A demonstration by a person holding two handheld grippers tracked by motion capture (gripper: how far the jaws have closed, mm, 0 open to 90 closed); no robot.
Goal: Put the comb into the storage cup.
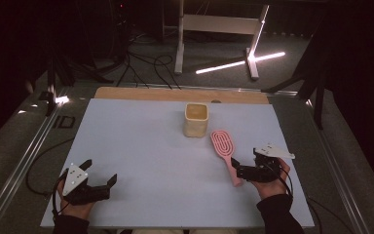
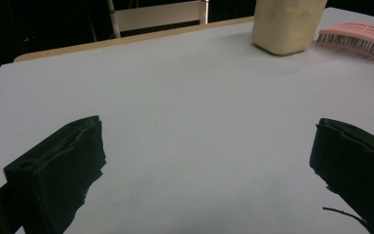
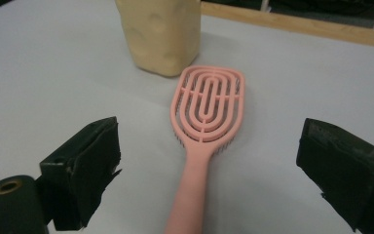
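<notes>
Pink hairbrush [image 1: 225, 153] lies flat on the white bench [image 1: 141, 146], bristles down, head end toward the cream cup [image 1: 196, 119], handle end toward the person. Brush head sits just beside the cup, on the cup's right and nearer the person; cannot tell whether they touch. In the right gripper view the brush [image 3: 205, 126] runs up the middle, its handle passing between the two black jaws, head close under the cup [image 3: 160, 34].

Right tongs [image 1: 246, 168] held in the right hand [image 1: 269, 183], at the handle end of the brush, on the side far from the cup. Jaws wide apart, one on each side of the handle, neither pressing it; nothing clamped. Brush handle rests on the bench.

Left tongs [image 1: 100, 175] held in the left hand [image 1: 75, 204], well apart from the cup, off to the cup's left and much nearer the person. Jaws apart, bare bench between them, holding nothing. In the left gripper view the cup [image 2: 287, 24] and brush head [image 2: 358, 39] show far off at top right, brush just right of the cup.

Cup stands upright, toward the far edge of the bench, about mid-width. Wooden strip [image 1: 175, 94] of the bench edge shows behind the cup.
</notes>
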